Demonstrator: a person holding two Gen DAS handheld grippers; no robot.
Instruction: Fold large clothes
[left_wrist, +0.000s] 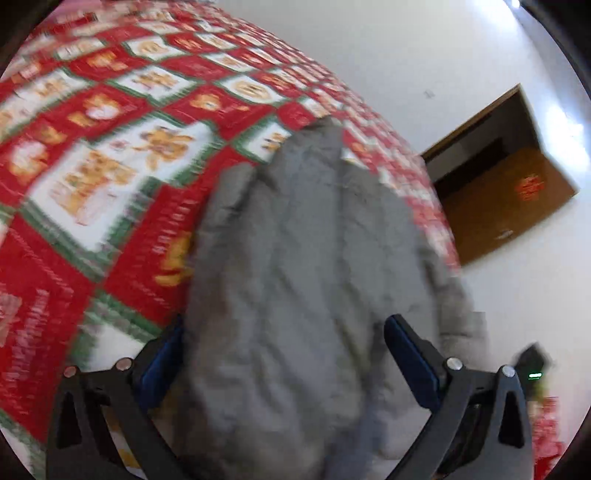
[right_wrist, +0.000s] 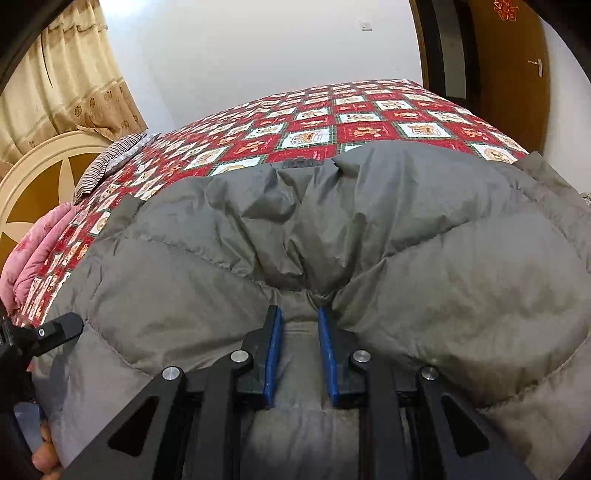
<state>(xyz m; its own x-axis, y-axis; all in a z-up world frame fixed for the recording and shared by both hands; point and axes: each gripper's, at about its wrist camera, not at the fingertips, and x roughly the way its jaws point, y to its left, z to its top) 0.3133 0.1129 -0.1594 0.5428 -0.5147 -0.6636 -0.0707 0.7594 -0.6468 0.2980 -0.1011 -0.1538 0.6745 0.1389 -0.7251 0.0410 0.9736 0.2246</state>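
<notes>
R tool clamped on grey quilted puffer jacket; L tool jaws apart w/ jacket between, on red patchwork bed toward 12.

Bed: we record a red, white and green patchwork cover over its top. On it we list one grey padded jacket at the near edge, one striped pillow and folded pink bedding by the headboard.
</notes>
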